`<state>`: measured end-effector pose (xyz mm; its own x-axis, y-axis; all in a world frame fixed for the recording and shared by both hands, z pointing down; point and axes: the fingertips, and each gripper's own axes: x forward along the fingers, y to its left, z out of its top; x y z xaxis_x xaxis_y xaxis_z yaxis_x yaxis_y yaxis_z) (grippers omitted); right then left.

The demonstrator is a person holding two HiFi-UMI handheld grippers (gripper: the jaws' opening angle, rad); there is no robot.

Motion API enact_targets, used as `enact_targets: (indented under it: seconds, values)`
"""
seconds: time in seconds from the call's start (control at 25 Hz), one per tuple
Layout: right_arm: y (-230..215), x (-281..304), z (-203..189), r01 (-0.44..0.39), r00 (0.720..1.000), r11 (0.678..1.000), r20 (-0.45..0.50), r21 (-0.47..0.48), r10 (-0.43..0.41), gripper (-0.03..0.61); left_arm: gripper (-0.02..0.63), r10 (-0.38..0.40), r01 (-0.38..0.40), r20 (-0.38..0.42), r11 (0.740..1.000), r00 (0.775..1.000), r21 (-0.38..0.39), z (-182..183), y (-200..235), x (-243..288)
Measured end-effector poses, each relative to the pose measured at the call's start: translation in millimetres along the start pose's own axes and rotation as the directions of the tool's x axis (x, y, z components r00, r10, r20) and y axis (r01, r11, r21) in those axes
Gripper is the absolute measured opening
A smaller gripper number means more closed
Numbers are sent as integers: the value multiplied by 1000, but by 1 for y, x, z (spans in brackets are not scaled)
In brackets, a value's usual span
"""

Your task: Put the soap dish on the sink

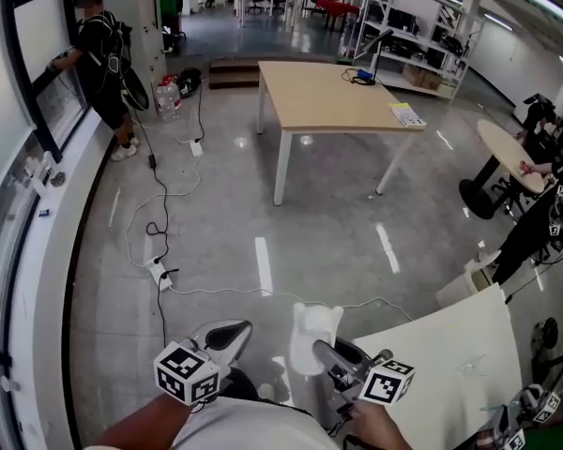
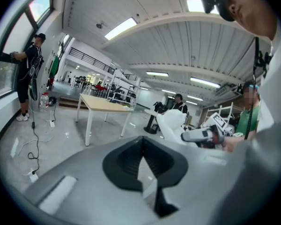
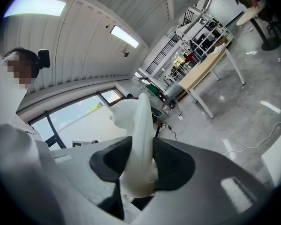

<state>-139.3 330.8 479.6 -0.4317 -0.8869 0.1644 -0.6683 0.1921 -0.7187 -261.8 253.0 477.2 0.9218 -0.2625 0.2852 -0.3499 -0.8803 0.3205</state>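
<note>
The soap dish (image 1: 315,331) is a white moulded piece held up over the floor in front of me. My right gripper (image 1: 325,353) is shut on its lower edge. In the right gripper view the soap dish (image 3: 138,125) stands upright between the dark pads of the right gripper (image 3: 141,165). My left gripper (image 1: 227,334) hovers just left of it, shut on nothing. The left gripper view has the left gripper (image 2: 141,159) with its pads together, and the soap dish (image 2: 173,124) off to its right. No sink is in view.
A wooden table (image 1: 333,97) stands ahead on the grey floor. Cables and a power strip (image 1: 159,272) lie at the left. A person (image 1: 98,54) stands by the window. A white tabletop (image 1: 450,354) sits close at my right, and a round table (image 1: 507,148) with seated people is farther right.
</note>
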Motion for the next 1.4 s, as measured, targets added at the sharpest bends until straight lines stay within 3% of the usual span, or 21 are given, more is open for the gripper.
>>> enact_targets:
  seconds: [0.32, 1.0, 1.4]
  values:
    - [-33, 32, 35, 19, 1000, 1000, 16, 15, -19, 141, 5, -8, 8, -29, 1000, 1000, -28, 8, 43, 41]
    - [-113, 154, 178, 104, 987, 995, 122, -1, -103, 141, 5, -119, 121, -25, 990, 993, 73, 138, 191, 187]
    - [-151, 212, 237, 137, 978, 990, 157, 14, -138, 141, 5, -154, 156, -39, 986, 987, 51, 167, 250, 236]
